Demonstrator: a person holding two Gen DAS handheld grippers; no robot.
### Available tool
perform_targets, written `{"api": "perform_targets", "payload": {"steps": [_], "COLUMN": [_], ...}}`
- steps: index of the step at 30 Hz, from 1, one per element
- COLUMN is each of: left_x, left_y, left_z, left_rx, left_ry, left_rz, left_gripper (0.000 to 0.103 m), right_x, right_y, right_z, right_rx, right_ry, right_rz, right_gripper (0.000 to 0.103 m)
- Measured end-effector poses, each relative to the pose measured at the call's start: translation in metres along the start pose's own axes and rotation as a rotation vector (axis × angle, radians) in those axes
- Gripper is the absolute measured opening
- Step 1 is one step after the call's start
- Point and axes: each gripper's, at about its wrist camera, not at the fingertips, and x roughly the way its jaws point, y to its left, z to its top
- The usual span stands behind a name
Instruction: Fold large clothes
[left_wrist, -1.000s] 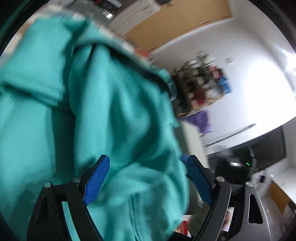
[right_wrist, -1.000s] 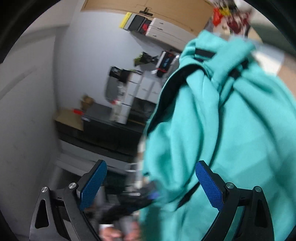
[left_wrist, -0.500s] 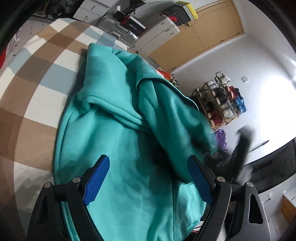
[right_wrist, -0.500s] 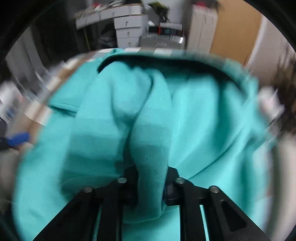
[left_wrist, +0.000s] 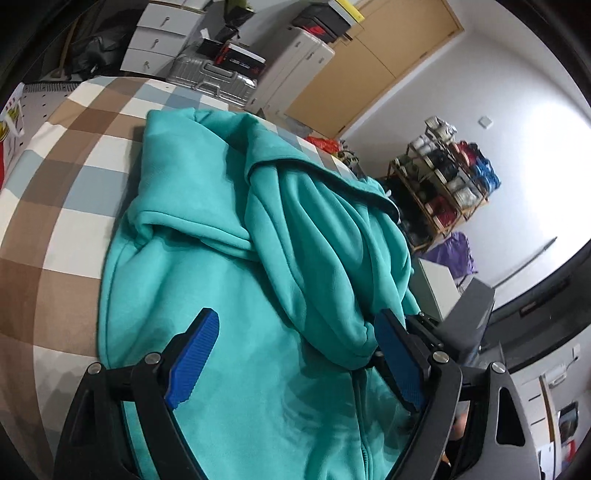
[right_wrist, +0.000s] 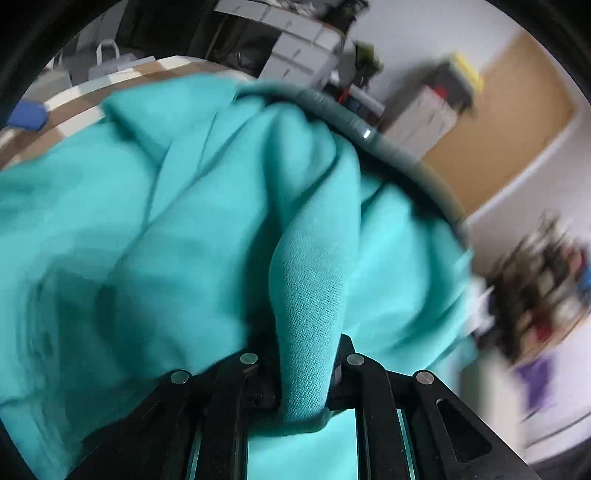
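Clearly the folding has barely begun. The teal hoodie lies rumpled on the checked bedcover, its body spread over the cover while a bunched sleeve or side panel is heaped on top toward the cover's far edge. The right gripper has its jaws clamped on a thick ridge of that teal cloth, though they are easing apart slightly. The left gripper hangs above the hoodie's zip front, jaws spread wide, gripping nothing. No neat fold shows yet; flattening, sleeve tucking and folding over all seem left.
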Motion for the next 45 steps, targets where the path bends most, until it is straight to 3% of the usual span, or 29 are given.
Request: {"api": "perform_targets", "payload": {"steps": [2,4,8,9,12,14,18,20,23,25,27,30,33,34,35,37,38,41,45], "left_x": [0.003,0.008,0.012,0.014,0.023,0.031,0.061,0.081,0.122,0.122,0.122,0.113,0.094,0.085,0.079,0.06,0.052,0.032,0.02], "left_y": [-0.001,0.0,-0.007,-0.011,-0.026,-0.036,-0.057,-0.063,-0.056,-0.052,-0.047,-0.034,-0.032,-0.035,-0.039,-0.046,-0.047,-0.044,-0.035], "left_z": [-0.001,-0.001,0.0,0.0,0.0,0.001,0.003,0.0,-0.011,-0.013,-0.011,-0.007,-0.006,-0.008,-0.011,-0.017,-0.018,-0.022,-0.019], "left_rx": [0.005,0.004,0.007,0.016,0.045,0.066,0.131,0.176,0.227,0.231,0.213,0.166,0.181,0.207,0.227,0.296,0.319,0.351,0.338], "left_ry": [0.005,0.016,0.031,0.031,0.037,0.038,0.073,0.111,0.236,0.196,0.209,0.204,0.151,0.126,0.105,0.042,0.01,-0.062,-0.11], "left_rz": [0.008,0.013,0.014,0.003,0.023,0.015,0.012,0.084,0.263,0.28,0.277,0.245,0.247,0.253,0.261,0.298,0.317,0.335,0.364], "left_gripper": [0.083,0.083,0.083,0.083,0.083,0.083,0.083,0.083,0.083,0.085,0.085,0.084,0.084,0.084,0.084,0.084,0.084,0.084,0.084], "right_x": [-0.009,-0.022,-0.058,-0.057,-0.022,-0.016,-0.023,-0.042,-0.064,-0.064,-0.05,-0.003,0.042,0.04,0.041,0.031,0.016,-0.013,0.011], "right_y": [-0.02,-0.038,-0.063,-0.063,-0.051,-0.052,-0.093,-0.123,-0.156,-0.161,-0.154,-0.123,-0.087,-0.089,-0.094,-0.103,-0.112,-0.126,-0.112], "right_z": [-0.003,0.0,0.0,-0.002,-0.013,-0.022,-0.024,-0.027,-0.029,-0.016,0.001,0.012,-0.002,-0.003,0.001,0.005,0.011,0.028,0.038], "right_rx": [0.119,0.191,0.315,0.323,0.341,0.392,0.554,0.619,0.669,0.665,0.636,0.587,0.507,0.52,0.529,0.554,0.553,0.539,0.509], "right_ry": [0.015,0.031,-0.075,-0.069,0.06,0.055,0.062,0.013,-0.071,-0.099,-0.085,0.037,0.165,0.13,0.151,0.145,0.095,-0.037,0.057], "right_rz": [0.115,0.197,0.304,0.336,0.388,0.432,0.585,0.586,0.564,0.524,0.515,0.526,0.497,0.495,0.506,0.53,0.544,0.529,0.488], "right_gripper": [0.017,0.025,0.034,0.038,0.039,0.039,0.038,0.038,0.038,0.038,0.038,0.035,0.033,0.033,0.033,0.024,0.02,0.023,0.021]}}
